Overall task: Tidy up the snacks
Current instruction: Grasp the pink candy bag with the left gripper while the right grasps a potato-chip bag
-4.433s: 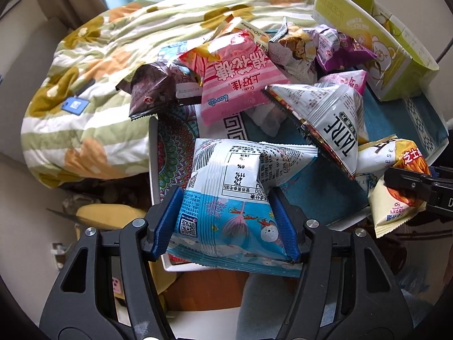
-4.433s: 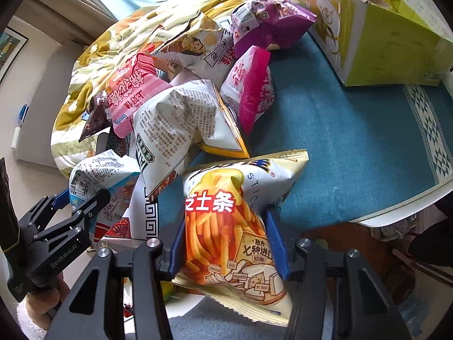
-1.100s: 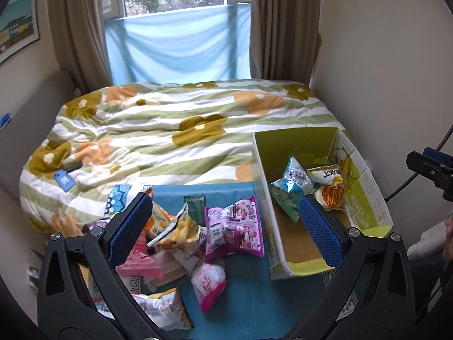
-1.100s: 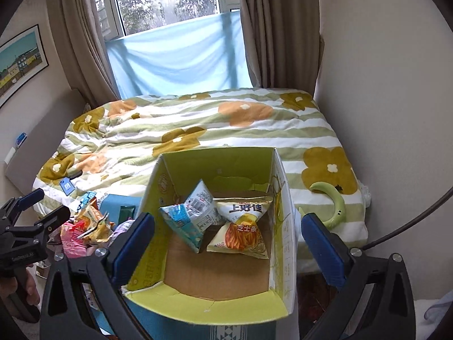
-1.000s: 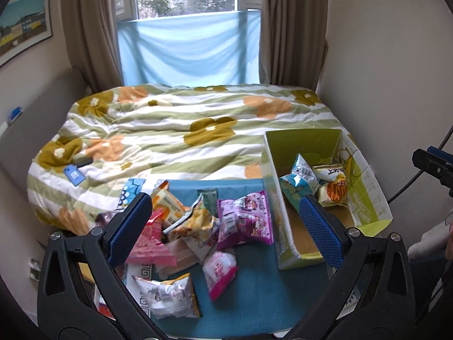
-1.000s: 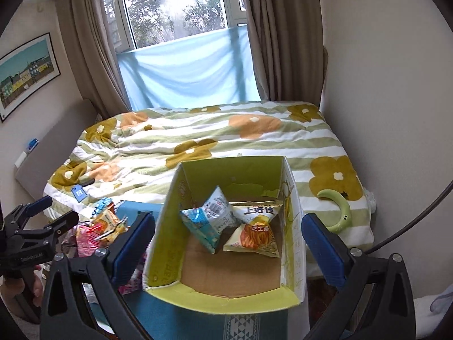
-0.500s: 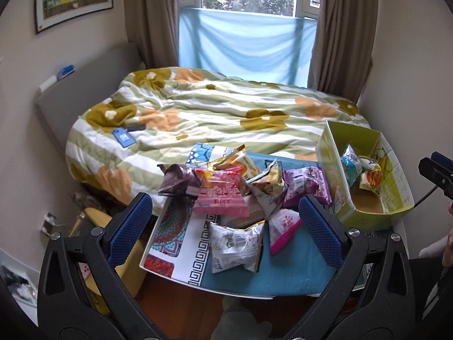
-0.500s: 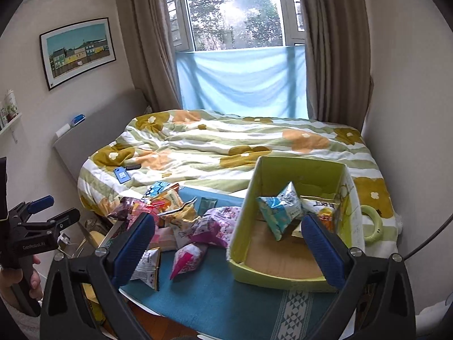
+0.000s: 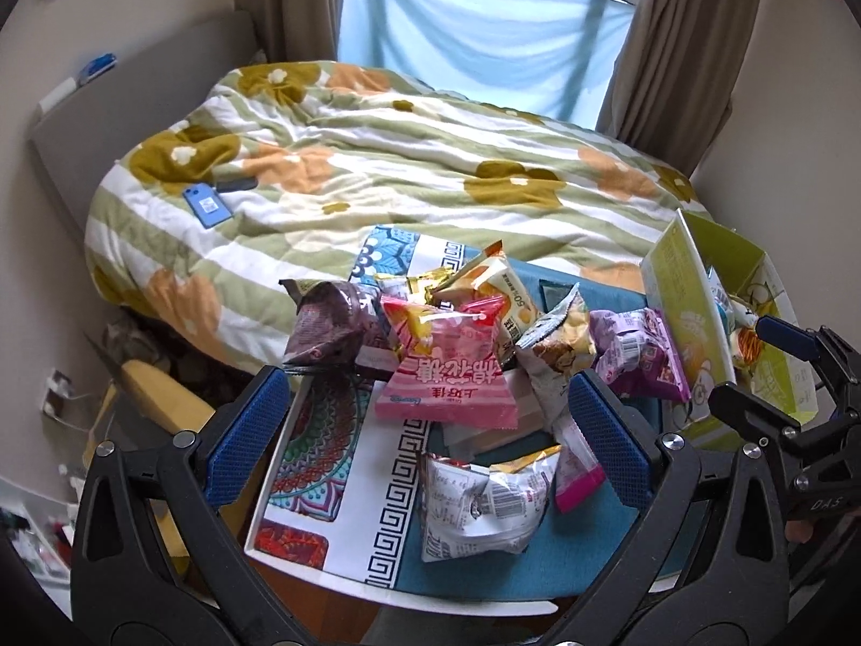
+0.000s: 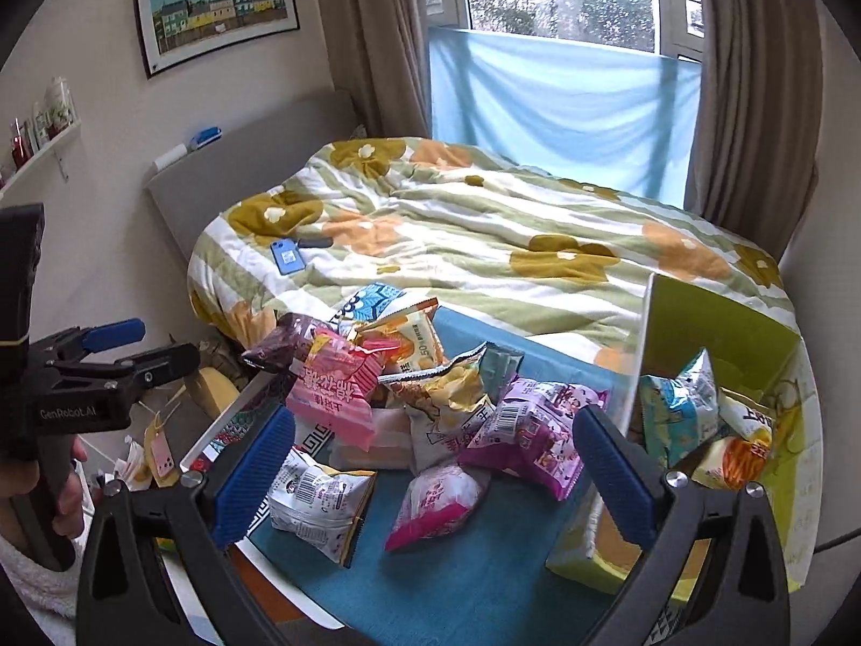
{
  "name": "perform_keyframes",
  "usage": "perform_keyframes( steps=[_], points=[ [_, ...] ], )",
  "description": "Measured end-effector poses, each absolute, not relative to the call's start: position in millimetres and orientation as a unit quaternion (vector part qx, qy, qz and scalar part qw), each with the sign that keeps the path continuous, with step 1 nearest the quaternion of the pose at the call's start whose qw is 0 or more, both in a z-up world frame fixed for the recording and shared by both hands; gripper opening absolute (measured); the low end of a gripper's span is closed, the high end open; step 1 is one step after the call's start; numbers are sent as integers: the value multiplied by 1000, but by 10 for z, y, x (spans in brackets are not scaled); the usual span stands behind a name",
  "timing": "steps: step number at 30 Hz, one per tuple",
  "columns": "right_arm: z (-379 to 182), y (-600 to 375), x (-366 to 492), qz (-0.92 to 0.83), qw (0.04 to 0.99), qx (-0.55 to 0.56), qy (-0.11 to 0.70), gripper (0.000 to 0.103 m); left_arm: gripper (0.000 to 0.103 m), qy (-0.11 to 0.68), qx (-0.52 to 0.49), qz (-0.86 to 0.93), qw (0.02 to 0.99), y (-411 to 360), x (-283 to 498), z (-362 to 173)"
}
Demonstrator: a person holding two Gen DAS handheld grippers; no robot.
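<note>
With both pairs held above the table point(image 9: 344, 554), left tongs point(image 9: 428, 444) and right tongs point(image 10: 433, 471) spread wide, gripping nothing. Between the left tongs' blue pads: pink snack bag point(image 9: 446, 382) atop a heap, white bag point(image 9: 479, 506) nearer. Beyond the right tongs' right pad: yellow-green box point(image 10: 775, 484), holding 2 bags, 1 blue point(image 10: 680, 409) and 1 orange point(image 10: 740, 457). Between the right tongs' pads: purple bag point(image 10: 530, 430), small pink bag point(image 10: 436, 495). Behind everything, flowered bed point(image 10: 484, 237).
</note>
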State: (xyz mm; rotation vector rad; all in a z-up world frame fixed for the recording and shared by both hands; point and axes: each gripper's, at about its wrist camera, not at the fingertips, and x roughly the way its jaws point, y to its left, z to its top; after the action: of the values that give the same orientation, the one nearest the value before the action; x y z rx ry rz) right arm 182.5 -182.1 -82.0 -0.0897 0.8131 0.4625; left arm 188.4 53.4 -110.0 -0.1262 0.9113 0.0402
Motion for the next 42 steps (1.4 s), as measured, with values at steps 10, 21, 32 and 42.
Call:
perform_keyframes(
  steps=[10,21,32,42],
  points=[
    [-1623,-1393,2498,239,848,-123,457,103,102,503,-75,-24,861,532,2604,-1945],
    [-2047,-1254,2776,242,816,-187,491,103,102,540,-74,-15,838,430,2930,-2432],
    [-2226,-1171,2933,277,795,-212,497,103,74,557,-75,12,827,372,2966,-2567],
    [-2419,-1093,3077,284,779,-216,515,93,70,548,-74,17,833,394,2806,-2503]
  ],
)
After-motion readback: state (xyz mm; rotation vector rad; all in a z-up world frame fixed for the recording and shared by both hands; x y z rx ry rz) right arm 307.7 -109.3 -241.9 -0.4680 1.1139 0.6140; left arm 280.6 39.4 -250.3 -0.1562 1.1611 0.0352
